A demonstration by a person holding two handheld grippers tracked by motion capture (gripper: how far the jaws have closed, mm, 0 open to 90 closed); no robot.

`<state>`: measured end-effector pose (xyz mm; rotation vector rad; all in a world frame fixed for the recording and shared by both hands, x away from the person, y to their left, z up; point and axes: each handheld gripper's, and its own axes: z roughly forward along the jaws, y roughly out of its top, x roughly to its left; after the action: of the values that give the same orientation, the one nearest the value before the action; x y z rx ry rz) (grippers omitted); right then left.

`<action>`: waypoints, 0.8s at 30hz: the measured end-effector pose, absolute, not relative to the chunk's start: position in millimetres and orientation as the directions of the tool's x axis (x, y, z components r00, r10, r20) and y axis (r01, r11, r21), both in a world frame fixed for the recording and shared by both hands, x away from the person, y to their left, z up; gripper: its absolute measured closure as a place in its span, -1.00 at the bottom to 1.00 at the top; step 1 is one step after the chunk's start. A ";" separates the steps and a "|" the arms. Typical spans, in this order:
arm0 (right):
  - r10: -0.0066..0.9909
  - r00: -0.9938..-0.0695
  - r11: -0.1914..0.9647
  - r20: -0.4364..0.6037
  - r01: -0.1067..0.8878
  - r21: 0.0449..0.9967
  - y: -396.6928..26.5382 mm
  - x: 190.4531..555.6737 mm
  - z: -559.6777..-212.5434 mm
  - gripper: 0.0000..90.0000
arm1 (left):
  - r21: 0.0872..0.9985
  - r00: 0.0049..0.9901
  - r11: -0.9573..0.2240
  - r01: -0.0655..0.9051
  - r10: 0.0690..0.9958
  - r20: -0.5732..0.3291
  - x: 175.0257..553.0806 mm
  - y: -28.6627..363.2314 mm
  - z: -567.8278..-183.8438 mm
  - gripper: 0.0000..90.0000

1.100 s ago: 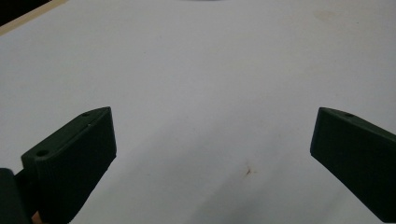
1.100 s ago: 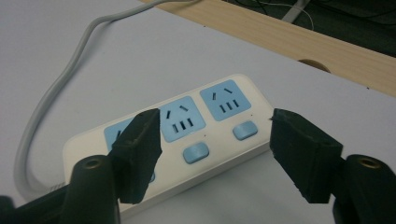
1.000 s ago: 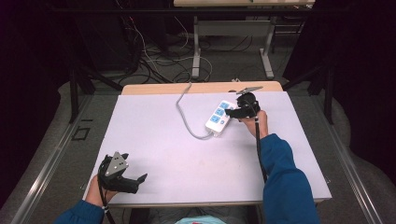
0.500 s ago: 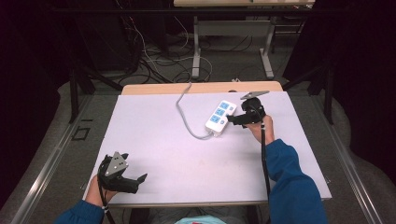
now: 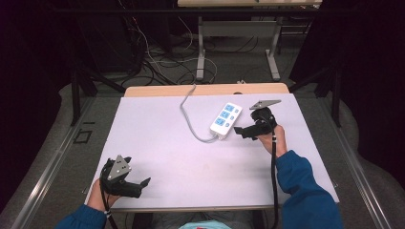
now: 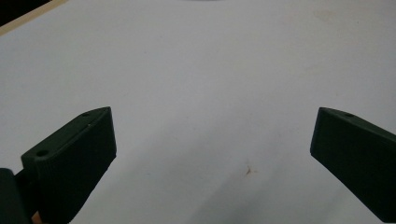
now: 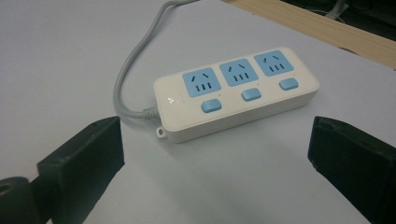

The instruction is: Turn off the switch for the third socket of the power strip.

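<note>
Pale lilac sheeting covers the desk [image 5: 191,148], with a strip of bare wood along its far edge and a dark room beyond, where cables [image 5: 157,57] lie tangled on the floor around the metal legs of another table [image 5: 200,52].

On the sheeting, toward one o'clock from the middle of the desk, lies a white power strip [image 5: 226,119] with three blue sockets and three blue switches, flat and face up. Its grey cord [image 5: 188,114] leaves the near end, loops toward nine o'clock and runs off over the far edge.

Just beside the strip at three o'clock, the right gripper [image 5: 244,132] points at it with jaws spread wide and empty; in the right gripper view the strip [image 7: 236,91] lies just beyond the jaw tips, untouched.

Well apart, at seven o'clock near the desk's front edge, the left gripper [image 5: 142,186] rests with jaws wide open over bare sheeting, holding nothing. A small brownish speck [image 6: 249,170] marks the surface between its jaws.
</note>
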<state>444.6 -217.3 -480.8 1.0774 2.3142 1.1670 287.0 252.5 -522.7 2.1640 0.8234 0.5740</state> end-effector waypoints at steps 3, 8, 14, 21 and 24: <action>0.748 -0.663 0.384 0.034 0.474 0.792 -218.3 438.9 -480.8 -0.98 | 0.766 0.694 -0.521 0.376 0.706 0.140 287.0 252.5 -522.7 -0.99; 0.743 -0.668 0.386 0.040 0.477 0.789 -220.8 428.9 -480.5 -1.00 | 0.766 0.694 -0.521 0.376 0.707 0.140 287.0 252.5 -522.7 -0.99; 0.735 -0.677 0.403 0.023 0.464 0.788 -223.1 416.4 -480.5 -1.00 | 0.766 0.694 -0.522 0.376 0.707 0.141 287.1 252.4 -522.8 -0.99; 0.728 -0.686 0.420 0.006 0.453 0.787 -224.4 399.2 -480.7 -1.00 | 0.764 0.695 -0.525 0.375 0.705 0.144 287.1 252.2 -522.7 -0.99; 0.724 -0.690 0.422 -0.001 0.441 0.792 -225.3 393.3 -480.8 -1.00 | 0.765 0.693 -0.524 0.376 0.706 0.143 287.2 252.4 -522.8 -0.99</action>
<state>393.3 -225.3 -480.8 1.0012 2.3384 1.1494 287.2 252.4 -522.8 2.1662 0.8237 0.5767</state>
